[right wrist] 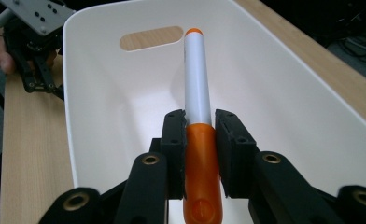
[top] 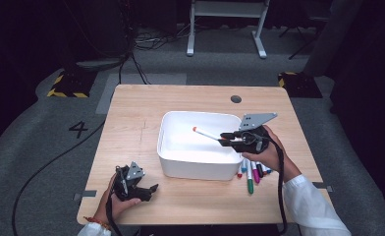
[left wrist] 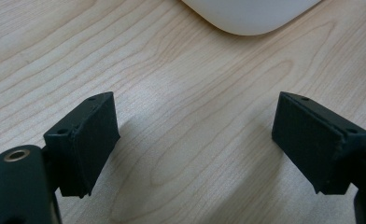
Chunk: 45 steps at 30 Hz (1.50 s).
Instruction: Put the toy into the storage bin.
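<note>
Your right gripper [right wrist: 200, 135] pinches the orange marker [right wrist: 196, 93] by its cap end, held over the white bin [top: 180, 162] — your left gripper [left wrist: 195, 140] rests on the table [top: 131, 108], jaws spread, nothing between.

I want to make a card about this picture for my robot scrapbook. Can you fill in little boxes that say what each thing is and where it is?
right gripper: shut on the orange marker, held over the white bin
left gripper: open, nothing between its jaws, low over the wooden table
white bin: middle of table, no markers inside
other markers: in a bunch on the table by the bin's near right corner
</note>
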Motion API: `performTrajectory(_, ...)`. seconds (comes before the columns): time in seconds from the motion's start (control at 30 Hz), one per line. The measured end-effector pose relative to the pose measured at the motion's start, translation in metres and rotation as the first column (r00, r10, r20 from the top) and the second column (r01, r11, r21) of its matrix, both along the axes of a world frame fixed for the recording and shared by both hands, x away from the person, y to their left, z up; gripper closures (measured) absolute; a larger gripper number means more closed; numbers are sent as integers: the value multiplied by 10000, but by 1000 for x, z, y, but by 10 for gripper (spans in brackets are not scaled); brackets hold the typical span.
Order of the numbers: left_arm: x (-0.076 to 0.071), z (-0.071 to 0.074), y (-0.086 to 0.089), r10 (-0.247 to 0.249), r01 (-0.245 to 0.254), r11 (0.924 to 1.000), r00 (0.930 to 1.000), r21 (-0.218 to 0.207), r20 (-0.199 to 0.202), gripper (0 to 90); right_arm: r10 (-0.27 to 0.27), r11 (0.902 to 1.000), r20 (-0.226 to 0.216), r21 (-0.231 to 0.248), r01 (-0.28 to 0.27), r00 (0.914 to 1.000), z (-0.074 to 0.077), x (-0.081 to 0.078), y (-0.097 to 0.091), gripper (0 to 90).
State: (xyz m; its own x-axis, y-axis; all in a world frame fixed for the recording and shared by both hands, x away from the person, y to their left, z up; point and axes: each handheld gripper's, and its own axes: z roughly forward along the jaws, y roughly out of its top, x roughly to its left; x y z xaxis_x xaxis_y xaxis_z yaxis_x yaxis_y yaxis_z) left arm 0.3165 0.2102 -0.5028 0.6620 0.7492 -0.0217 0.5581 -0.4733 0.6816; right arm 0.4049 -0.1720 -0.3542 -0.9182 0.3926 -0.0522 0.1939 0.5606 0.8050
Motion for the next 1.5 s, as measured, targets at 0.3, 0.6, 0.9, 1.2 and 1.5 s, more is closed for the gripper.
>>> performTrajectory(0.3,0,0,0,-28,28,10000,10000,-55,-51,148,659,9958,-427,-605,-684,9969,-14,3,15,744)
performTrajectory(0.6,0,0,0,-27,27,10000,10000,-57,-46,148,1400,9816,-866,-1184,-1497,9864,-22,-2,25,743)
performTrajectory(0.9,0,0,0,-20,20,10000,10000,-45,-41,148,974,9867,-844,-1223,-1073,9917,-23,0,26,698)
performTrajectory(1.2,0,0,0,-22,21,10000,10000,-42,-52,147,-27,9995,-351,-322,16,9994,-6,-3,1,609)
performTrajectory(1.5,-1,0,0,-17,17,10000,10000,-71,-69,148,-1292,9902,472,593,1263,9905,16,-10,-41,533)
